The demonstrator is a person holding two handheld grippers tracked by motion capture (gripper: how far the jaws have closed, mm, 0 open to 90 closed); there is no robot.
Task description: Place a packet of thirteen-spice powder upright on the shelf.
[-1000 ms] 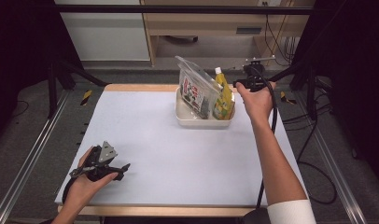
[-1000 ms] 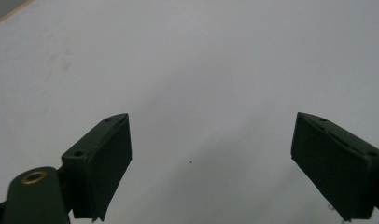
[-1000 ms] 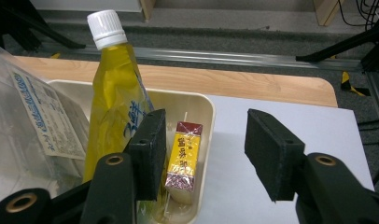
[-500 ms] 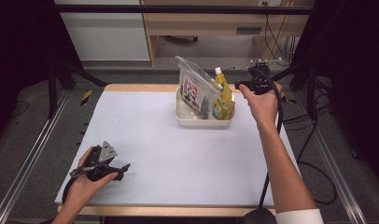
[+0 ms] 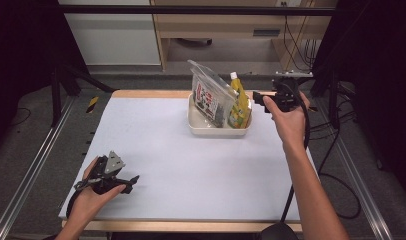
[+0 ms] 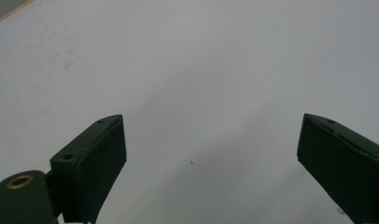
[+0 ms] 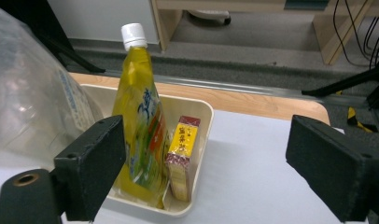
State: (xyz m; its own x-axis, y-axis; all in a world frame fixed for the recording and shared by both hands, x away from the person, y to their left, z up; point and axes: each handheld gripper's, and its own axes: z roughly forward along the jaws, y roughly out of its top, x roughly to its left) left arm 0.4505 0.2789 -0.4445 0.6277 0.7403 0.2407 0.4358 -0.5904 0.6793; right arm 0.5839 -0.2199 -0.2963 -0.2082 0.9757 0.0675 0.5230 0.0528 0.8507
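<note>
A cream tub stands at the table's far middle. In it are a clear printed bag, a yellow pouch with a white cap, and a small yellow and red box. My right gripper hovers just right of the tub, pointing at it. Its jaws have just been opening and stand open with nothing between them; the yellow pouch stands upright a little beyond the left jaw. My left gripper rests near the table's front left corner, open over bare white table.
The white table top has a wooden edge at the back. Behind it are a wooden desk with hanging cables and a white cabinet. Dark stands flank the table, and metal rails run along both sides.
My right hand has drawn back to the right, away from the pouch in the tub, and its jaws have opened. The left hand has stayed put.
</note>
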